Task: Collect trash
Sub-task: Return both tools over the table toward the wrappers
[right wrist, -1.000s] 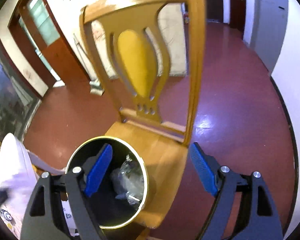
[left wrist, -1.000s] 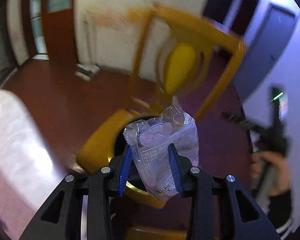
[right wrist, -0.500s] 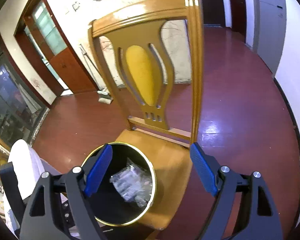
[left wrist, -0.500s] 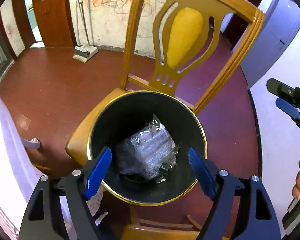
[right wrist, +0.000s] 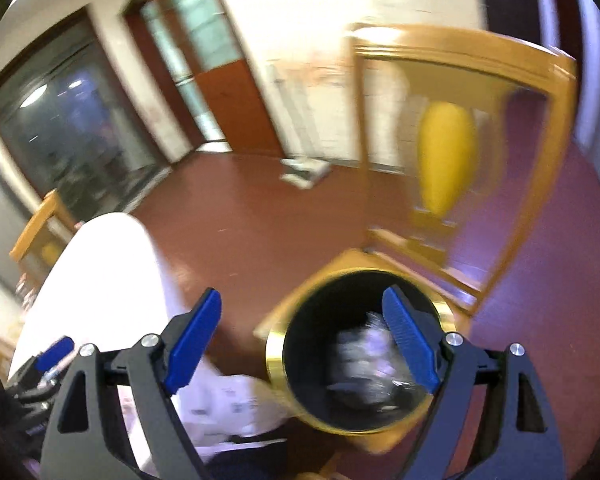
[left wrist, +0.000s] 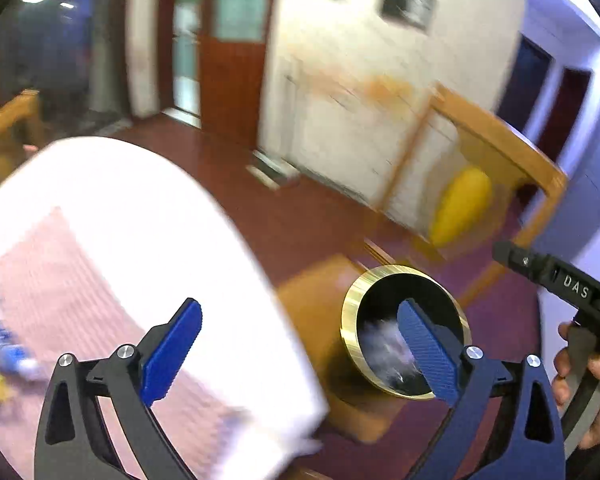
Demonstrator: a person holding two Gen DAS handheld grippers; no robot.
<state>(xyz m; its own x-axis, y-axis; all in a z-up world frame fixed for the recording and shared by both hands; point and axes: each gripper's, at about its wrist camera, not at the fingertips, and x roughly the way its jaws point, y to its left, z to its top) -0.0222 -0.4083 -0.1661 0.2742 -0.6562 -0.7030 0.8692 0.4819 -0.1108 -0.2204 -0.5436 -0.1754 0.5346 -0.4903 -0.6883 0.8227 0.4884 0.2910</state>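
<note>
A black bin with a gold rim (left wrist: 350,312) (right wrist: 274,356) stands on the seat of a wooden chair (left wrist: 500,140) (right wrist: 460,48). A crumpled clear plastic wrapper (left wrist: 380,344) (right wrist: 360,356) lies inside it. My left gripper (left wrist: 300,352) is over the edge of the white-clothed table (left wrist: 120,220), left of the bin. Its jaws are opening wide with nothing between them. My right gripper (right wrist: 303,338) hangs above the bin's left rim, jaws opening, also empty. Both views are blurred by motion.
Blurred blue and yellow items (left wrist: 0,344) lie on the table (right wrist: 108,272) at far left. A hand (left wrist: 596,400) grips the other tool at the right edge. A dustpan (right wrist: 304,170) rests by the far wall. Red floor surrounds the chair.
The left gripper let the wrapper drop into the bin, spread its jaws and swung left over the table. The right gripper also swung left and now sits closer above the bin.
</note>
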